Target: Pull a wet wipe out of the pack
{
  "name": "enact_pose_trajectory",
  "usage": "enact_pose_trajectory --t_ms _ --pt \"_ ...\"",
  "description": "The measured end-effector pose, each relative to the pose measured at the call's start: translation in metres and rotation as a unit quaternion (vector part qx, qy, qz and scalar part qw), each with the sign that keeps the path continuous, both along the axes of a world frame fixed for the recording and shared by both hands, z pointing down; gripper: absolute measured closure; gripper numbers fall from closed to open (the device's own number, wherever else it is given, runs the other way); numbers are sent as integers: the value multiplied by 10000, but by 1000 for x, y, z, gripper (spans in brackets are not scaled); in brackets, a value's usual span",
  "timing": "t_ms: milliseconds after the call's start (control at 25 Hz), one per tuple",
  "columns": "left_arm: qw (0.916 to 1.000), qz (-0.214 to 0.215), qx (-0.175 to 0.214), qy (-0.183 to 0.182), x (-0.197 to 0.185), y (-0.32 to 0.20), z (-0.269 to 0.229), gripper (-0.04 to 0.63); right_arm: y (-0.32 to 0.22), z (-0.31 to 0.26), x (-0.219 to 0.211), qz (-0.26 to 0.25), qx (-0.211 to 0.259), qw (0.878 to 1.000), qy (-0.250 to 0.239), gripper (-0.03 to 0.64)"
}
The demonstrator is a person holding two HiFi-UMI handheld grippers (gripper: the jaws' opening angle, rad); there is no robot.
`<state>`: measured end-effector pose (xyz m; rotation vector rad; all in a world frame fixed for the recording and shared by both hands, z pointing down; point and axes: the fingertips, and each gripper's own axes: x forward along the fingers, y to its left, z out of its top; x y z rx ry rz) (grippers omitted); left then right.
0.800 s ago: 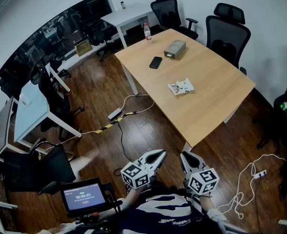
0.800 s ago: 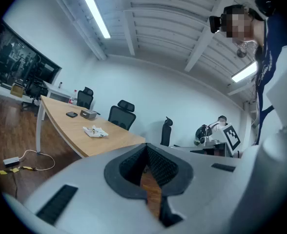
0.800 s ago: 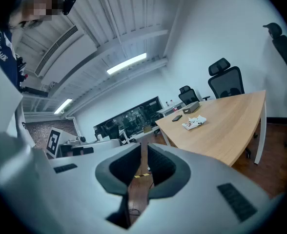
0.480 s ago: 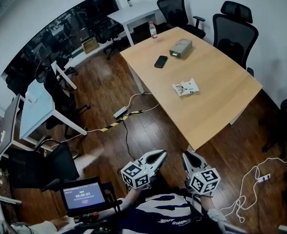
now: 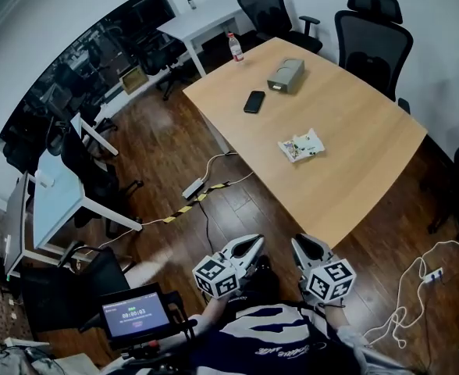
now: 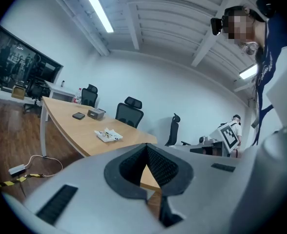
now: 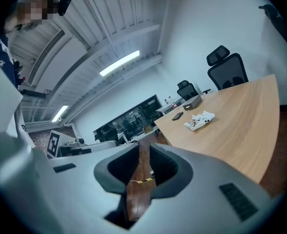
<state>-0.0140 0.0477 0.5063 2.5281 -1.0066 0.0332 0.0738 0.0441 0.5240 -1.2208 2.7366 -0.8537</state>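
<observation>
The wet wipe pack (image 5: 300,145) is a small white packet with a crumpled top, lying mid-table on the wooden table (image 5: 346,170). It shows far off in the left gripper view (image 6: 108,135) and in the right gripper view (image 7: 199,120). My left gripper (image 5: 254,244) and right gripper (image 5: 298,242) are held close to my body over the floor, well short of the table's near corner. Both point toward the table. The left gripper (image 6: 146,145) has its tips together. The right gripper (image 7: 143,147) shows only a thin slit. Neither holds anything.
A black phone (image 5: 253,101), a grey box (image 5: 286,75) and a bottle (image 5: 233,47) stand at the table's far end. Black office chairs (image 5: 374,33) line the far side. Cables and a power strip (image 5: 192,186) lie on the wooden floor. A small screen (image 5: 136,315) sits at my lower left.
The head view has shifted slightly, so the table sits a little differently in the picture. Both grippers stay at the same place near my body, jaws unchanged.
</observation>
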Motion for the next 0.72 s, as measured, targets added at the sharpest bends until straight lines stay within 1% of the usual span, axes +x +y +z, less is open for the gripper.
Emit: enact_pose_trajectory --t_ms 200,320,440,480,520,720 --pt "9995 275 126 94 -33 -70 -15 594 -63 -10 -30 289 15 9996 -33 563" --pt "9991 392 113 136 -55 -111 -12 594 -101 -7 -48 426 -11 9991 37 564" --pt "9985 489 65 227 -78 -146 -9 594 -129 -7 -64 659 -45 9978 -61 565" --pt "9982 531 54 261 -84 -155 -7 594 -137 -7 -66 768 -56 9970 -83 580" --pt "9979 576 39 294 -88 -162 -5 594 -144 -6 -67 872 -68 9961 -75 619" --pt "9960 717 -245 466 -99 -184 15 594 -164 5 -61 1200 -277 9921 253 618"
